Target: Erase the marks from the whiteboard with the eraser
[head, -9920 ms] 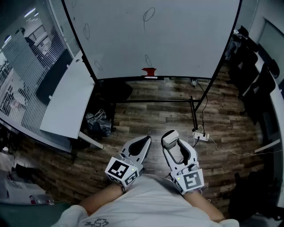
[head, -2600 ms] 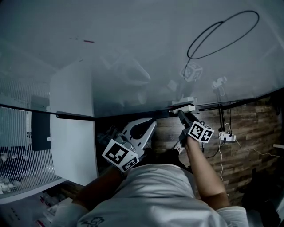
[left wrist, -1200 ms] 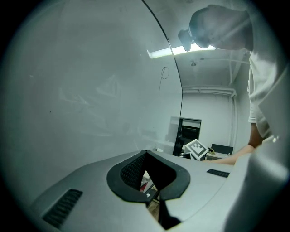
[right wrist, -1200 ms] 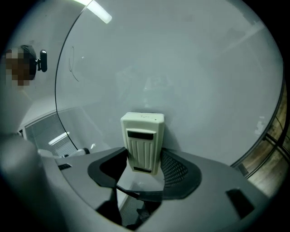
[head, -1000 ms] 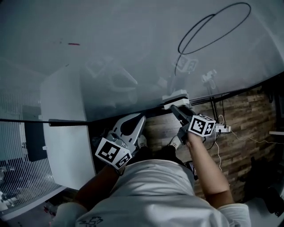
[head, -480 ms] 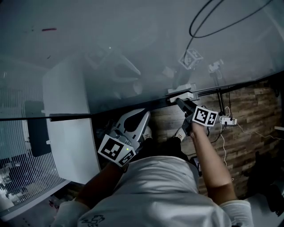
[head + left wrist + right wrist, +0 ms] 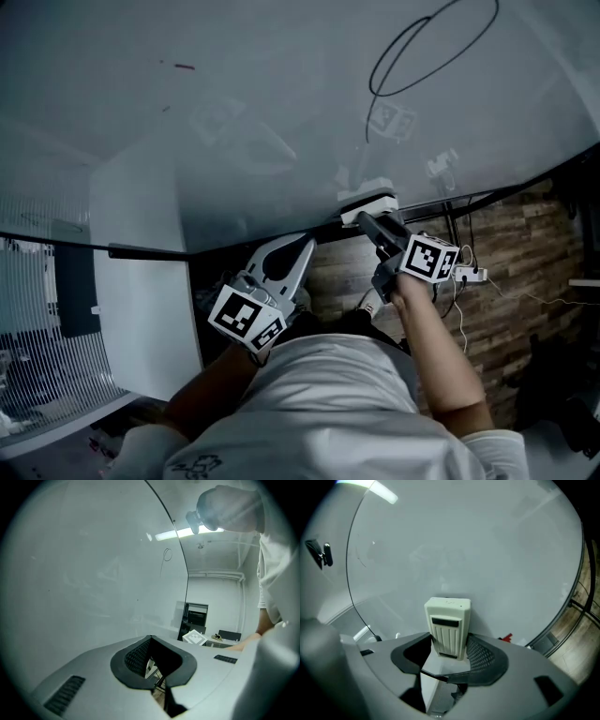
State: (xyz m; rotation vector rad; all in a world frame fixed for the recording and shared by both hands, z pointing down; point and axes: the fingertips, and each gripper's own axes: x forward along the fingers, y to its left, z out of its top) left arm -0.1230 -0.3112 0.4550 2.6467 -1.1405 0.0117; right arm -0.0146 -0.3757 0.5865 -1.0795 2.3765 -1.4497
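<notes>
The whiteboard [image 7: 244,103] fills the upper head view; a large black oval mark [image 7: 431,45] sits at its top right and a small red dash [image 7: 183,67] at upper left. My right gripper [image 7: 366,218] is shut on a white eraser [image 7: 367,201] close to the board's lower edge. In the right gripper view the eraser [image 7: 447,625] stands upright between the jaws of the right gripper [image 7: 449,644], facing the whiteboard [image 7: 478,541], with a black curved line [image 7: 350,583] at left. My left gripper [image 7: 307,241] hangs low near my body, shut and holding nothing; in the left gripper view the left gripper [image 7: 151,638] points along the whiteboard [image 7: 84,573].
The board's black bottom frame [image 7: 150,251] runs left of the grippers. A white panel [image 7: 141,225] stands at left. Wooden floor [image 7: 511,244] with a power strip [image 7: 469,274] and cables lies at right. A small red object [image 7: 506,638] shows by the board's edge.
Ten seconds ago both grippers hung empty, far from the board. By 2.6 seconds ago the right one held the eraser at the board's lower edge, where it has barely shifted since.
</notes>
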